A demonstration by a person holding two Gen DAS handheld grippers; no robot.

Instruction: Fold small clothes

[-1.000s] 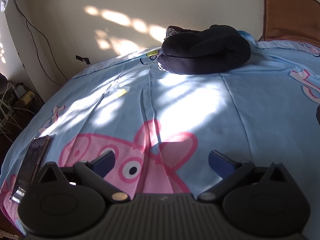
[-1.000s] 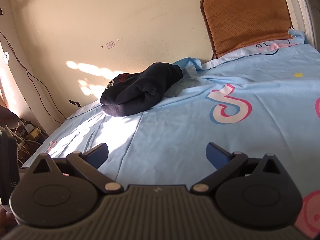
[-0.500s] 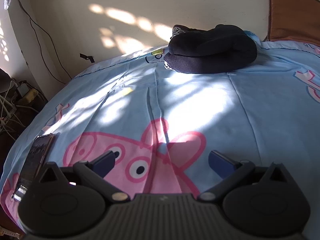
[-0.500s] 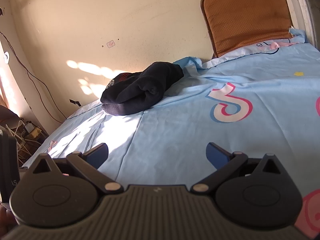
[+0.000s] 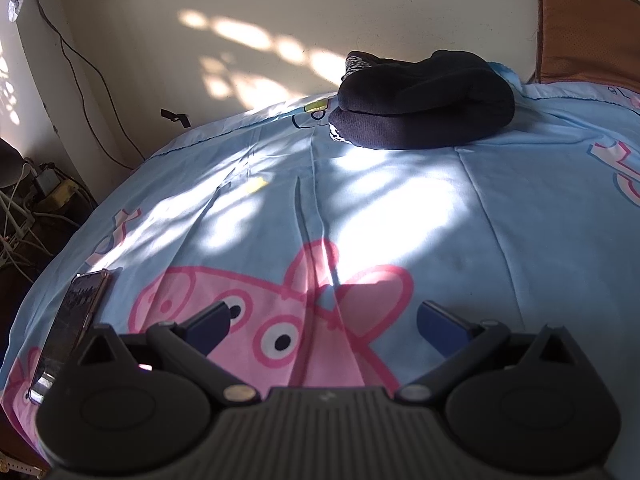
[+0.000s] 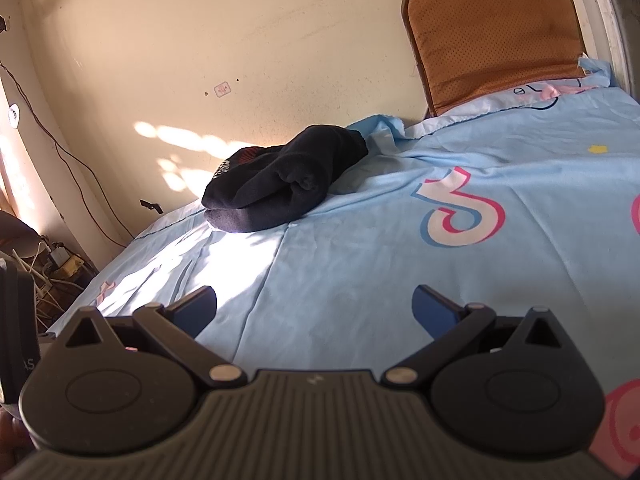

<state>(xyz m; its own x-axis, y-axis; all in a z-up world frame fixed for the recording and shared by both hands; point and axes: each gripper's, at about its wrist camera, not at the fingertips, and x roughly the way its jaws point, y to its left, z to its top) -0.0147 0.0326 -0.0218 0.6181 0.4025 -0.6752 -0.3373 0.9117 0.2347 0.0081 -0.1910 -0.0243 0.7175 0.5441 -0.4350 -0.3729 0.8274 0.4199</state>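
Note:
A dark, bundled garment (image 5: 424, 108) lies at the far edge of the light blue bedsheet (image 5: 400, 208), close to the wall. The right wrist view shows the same garment (image 6: 284, 184) at the middle left. My left gripper (image 5: 322, 320) is open above the pink cartoon pig print, well short of the garment, with nothing between its blue fingers. My right gripper (image 6: 314, 304) is also open and empty over bare sheet (image 6: 400, 264), with the garment far ahead to its left.
A phone (image 5: 72, 320) lies on the sheet's left edge. A brown cushion (image 6: 496, 32) leans on the wall at the back right. Cables and a power strip (image 5: 44, 188) sit on the floor left of the bed.
The left wrist view has shifted slightly, so the garment now sits farther right in it. The right gripper has barely moved. Both stay open.

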